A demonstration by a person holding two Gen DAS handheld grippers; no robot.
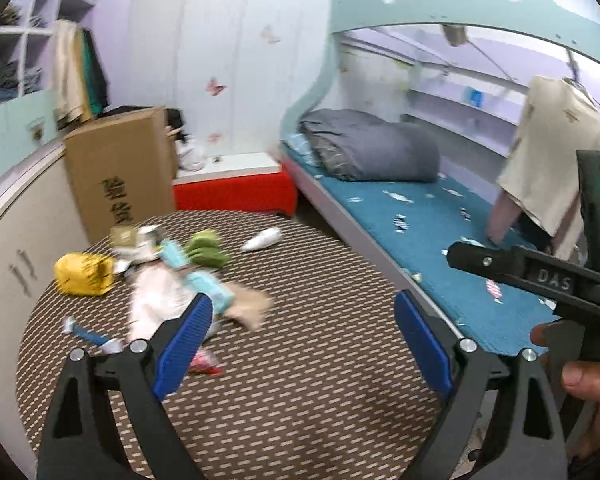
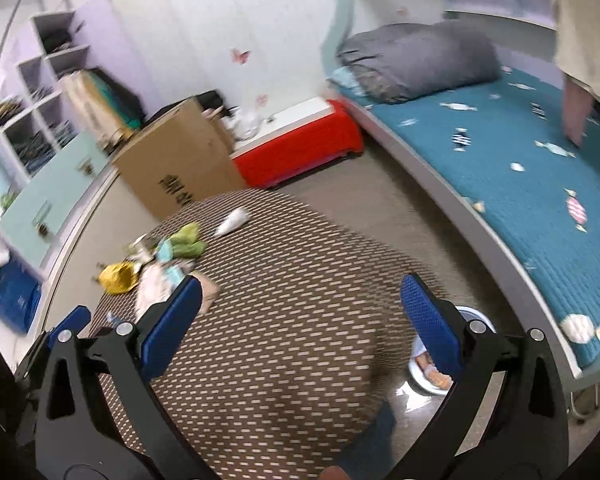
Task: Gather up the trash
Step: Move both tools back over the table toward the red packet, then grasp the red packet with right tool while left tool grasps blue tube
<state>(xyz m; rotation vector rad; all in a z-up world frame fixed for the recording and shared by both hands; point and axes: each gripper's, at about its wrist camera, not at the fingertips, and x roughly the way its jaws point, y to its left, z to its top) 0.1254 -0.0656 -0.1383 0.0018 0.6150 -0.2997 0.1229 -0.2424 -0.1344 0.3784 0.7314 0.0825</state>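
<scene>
Left claw (image 1: 304, 344) spread wide, empty, above round patterned counter (image 1: 300, 392). Right claw (image 2: 300, 320) likewise spread, empty. Trash heap (image 1: 156, 276) at centre left of frame on counter: yellow bag (image 1: 84, 274), green wrapper (image 1: 206, 250), white scrap (image 1: 262, 239). Cardboard box (image 1: 120, 172) behind heap.

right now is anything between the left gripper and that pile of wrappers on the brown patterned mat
Nothing visible blocks it. The open left gripper hangs above the brown patterned mat, and the pile of wrappers lies just past its left finger.
</scene>
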